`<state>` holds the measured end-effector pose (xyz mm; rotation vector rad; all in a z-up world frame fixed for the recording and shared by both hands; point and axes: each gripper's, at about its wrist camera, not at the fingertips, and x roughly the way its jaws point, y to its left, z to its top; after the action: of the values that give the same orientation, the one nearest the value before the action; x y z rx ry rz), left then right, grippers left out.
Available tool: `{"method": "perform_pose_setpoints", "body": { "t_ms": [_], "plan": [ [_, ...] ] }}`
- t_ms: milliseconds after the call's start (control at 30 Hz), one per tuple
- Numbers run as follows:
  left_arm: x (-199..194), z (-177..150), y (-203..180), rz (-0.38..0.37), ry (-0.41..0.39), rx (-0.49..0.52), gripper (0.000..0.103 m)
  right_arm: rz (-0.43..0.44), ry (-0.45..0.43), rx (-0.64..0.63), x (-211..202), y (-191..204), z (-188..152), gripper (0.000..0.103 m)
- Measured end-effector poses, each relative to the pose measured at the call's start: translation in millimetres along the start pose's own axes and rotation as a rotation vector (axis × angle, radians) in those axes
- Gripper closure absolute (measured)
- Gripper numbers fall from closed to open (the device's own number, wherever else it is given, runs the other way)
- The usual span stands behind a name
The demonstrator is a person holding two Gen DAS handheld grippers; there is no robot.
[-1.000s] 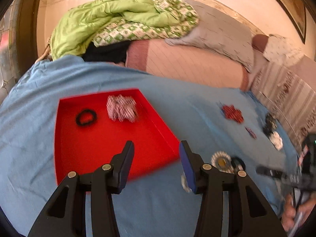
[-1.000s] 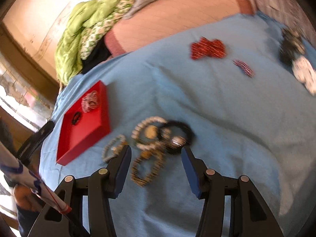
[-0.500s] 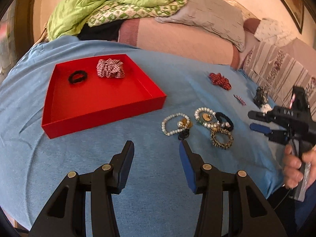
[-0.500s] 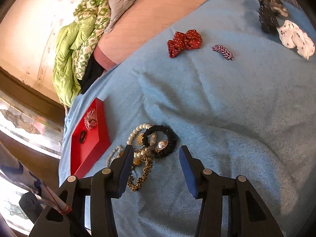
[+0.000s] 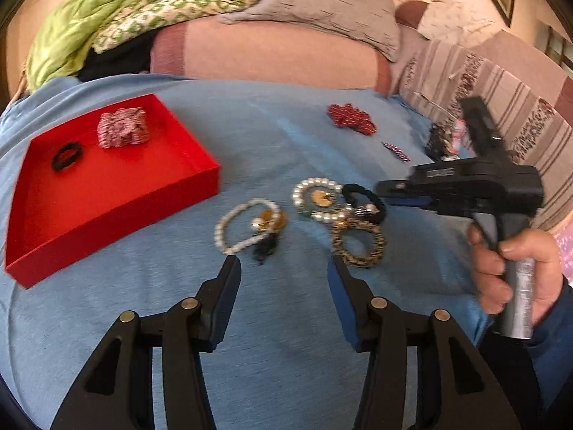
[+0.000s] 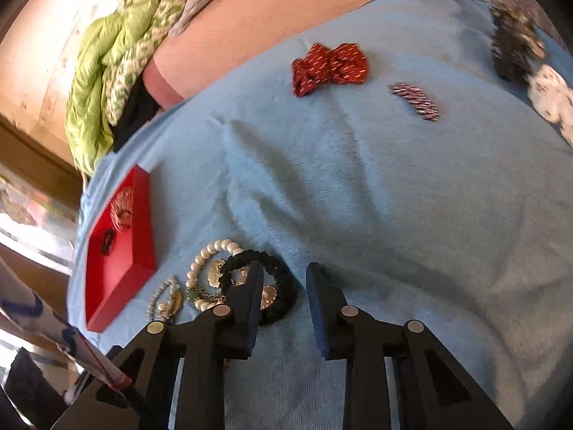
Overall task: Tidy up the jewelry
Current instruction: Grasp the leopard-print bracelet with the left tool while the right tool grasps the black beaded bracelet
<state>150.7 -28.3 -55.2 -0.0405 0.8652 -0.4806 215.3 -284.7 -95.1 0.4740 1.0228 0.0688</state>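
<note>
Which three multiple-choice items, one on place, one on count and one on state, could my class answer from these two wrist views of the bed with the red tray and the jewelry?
1. Where does the red dotted fabric bow lie?
A. in the shallow red tray
B. on the blue bedspread
C. on the grey pillow

2. How many items lie in the tray?
A. none
B. two
C. five

3. What is between the fingers of the left hand-held gripper?
A. nothing
B. a pearl bracelet
C. a hair clip

Answers:
1 B, the bow sits on blue cloth far from the tray.
2 B, only the black hair tie and the red-and-white scrunchie are inside.
3 A, only bedspread shows in the gap.
</note>
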Motion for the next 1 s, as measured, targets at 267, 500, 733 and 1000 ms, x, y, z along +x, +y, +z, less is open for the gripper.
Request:
{"method": "perform_pose_setpoints", "body": {
  "t_ms": [267,500,733,1000],
  "plan": [
    [18.4,5.7,-12.9,-0.046,0.033,0.009,0.053,-0.102,0.011,-0.129,12.6,15.8,0.5,0.095],
    [38.9,13.7,-28.1,-0.063,0.041,0.018,0.053,-0.003,-0.232,-0.066,-52.5,0.3,4.2,0.095],
    [68.3,18.1,-41.9,-0.062,0.091,0.058,0.072,0.051,-0.380,-0.108,-93.9,13.9,-5.5,0.095],
    [67.9,16.2,-44.8,-0.052,0.081,0.104,0.097,0.080,-0.356,-0.093,-90.0,15.1,-3.4,0.095]
  ]
}}
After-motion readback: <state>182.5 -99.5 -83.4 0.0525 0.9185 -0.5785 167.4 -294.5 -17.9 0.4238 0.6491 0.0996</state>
